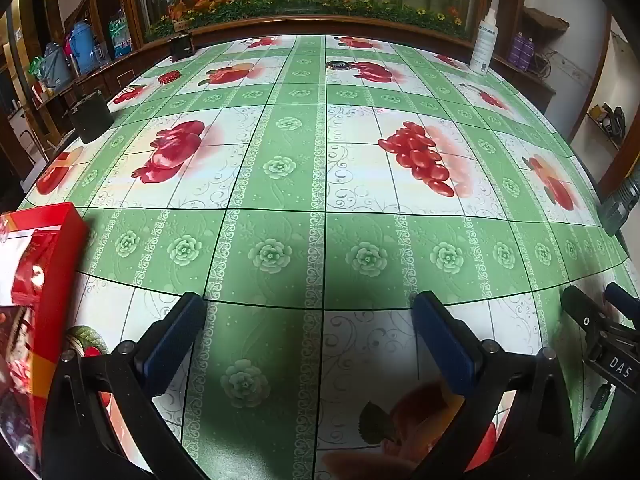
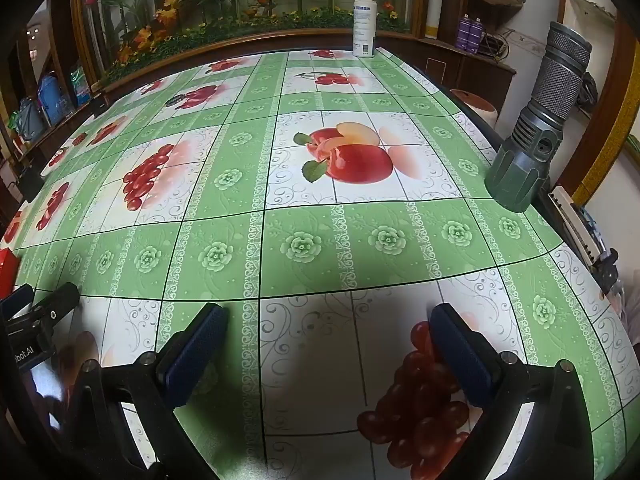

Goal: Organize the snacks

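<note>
A red box [image 1: 52, 280] with snack packets [image 1: 28, 268] inside stands at the left edge of the left wrist view, just left of my left gripper [image 1: 308, 312]. The left gripper is open and empty above the green fruit-print tablecloth [image 1: 280, 168]. My right gripper [image 2: 328, 320] is open and empty over the same cloth. A corner of the red box [image 2: 6, 272] shows at the far left of the right wrist view. The right gripper's fingertips [image 1: 588, 316] show at the right edge of the left wrist view, and the left gripper's fingertips [image 2: 52, 300] at the left of the right wrist view.
A large grey flashlight [image 2: 536, 128] stands head down near the right table edge. A white spray bottle [image 2: 363, 20] stands at the far edge. A black cup [image 1: 91, 117], a small red round object [image 1: 169, 77] and a dark round lid [image 1: 337, 65] lie on the far part of the table.
</note>
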Motion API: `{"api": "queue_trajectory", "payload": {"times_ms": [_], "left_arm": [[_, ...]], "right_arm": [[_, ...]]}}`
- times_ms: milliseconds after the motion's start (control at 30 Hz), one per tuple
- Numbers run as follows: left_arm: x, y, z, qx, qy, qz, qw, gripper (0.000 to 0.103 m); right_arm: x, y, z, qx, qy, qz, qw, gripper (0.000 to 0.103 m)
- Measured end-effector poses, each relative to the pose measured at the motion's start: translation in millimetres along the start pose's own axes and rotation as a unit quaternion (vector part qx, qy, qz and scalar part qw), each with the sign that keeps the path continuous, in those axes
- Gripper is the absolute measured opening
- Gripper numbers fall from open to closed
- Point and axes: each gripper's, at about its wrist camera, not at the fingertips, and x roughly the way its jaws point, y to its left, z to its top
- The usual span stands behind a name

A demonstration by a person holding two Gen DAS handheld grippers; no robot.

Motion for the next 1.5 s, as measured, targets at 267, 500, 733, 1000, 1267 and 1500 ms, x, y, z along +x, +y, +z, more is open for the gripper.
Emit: {"api": "queue_trajectory", "payload": {"times_ms": [267, 500, 733, 1000, 1267, 1500], "left_arm": [[0.1, 0.0, 0.0, 0.000, 0.001, 0.000, 1.0000, 0.103], [0.0, 0.0, -0.1, -0.002, 0.001, 0.001, 1.0000, 0.103], [-0.9, 1.3, -0.9, -0.003, 0.001, 0.002, 1.0000, 0.103], [-1.6, -0.3, -1.2, -0.014, 0.001, 0.010, 0.9999, 0.103], [-2.5, 0.1, -3.3, -0.028, 0.002, 0.021, 0.9994, 0.103], [-2.7, 0.0, -3.7, -0.028, 0.001, 0.021, 0.9994, 0.103]], "right_arm": [[-0.2, -0.1, 0.0, 0.000, 0.001, 0.000, 1.000, 0.103], [-0.4, 0.0, -0.2, 0.000, 0.001, 0.000, 1.000, 0.103], [-0.4, 0.0, -0.1, 0.000, 0.001, 0.000, 1.000, 0.103], [-0.4, -0.1, -0.3, 0.001, 0.001, 0.000, 1.000, 0.103], [-0.4, -0.2, -0.3, 0.001, 0.001, 0.000, 1.000, 0.103], [-0.4, -0.4, -0.2, 0.001, 0.000, 0.000, 1.000, 0.103]]}}
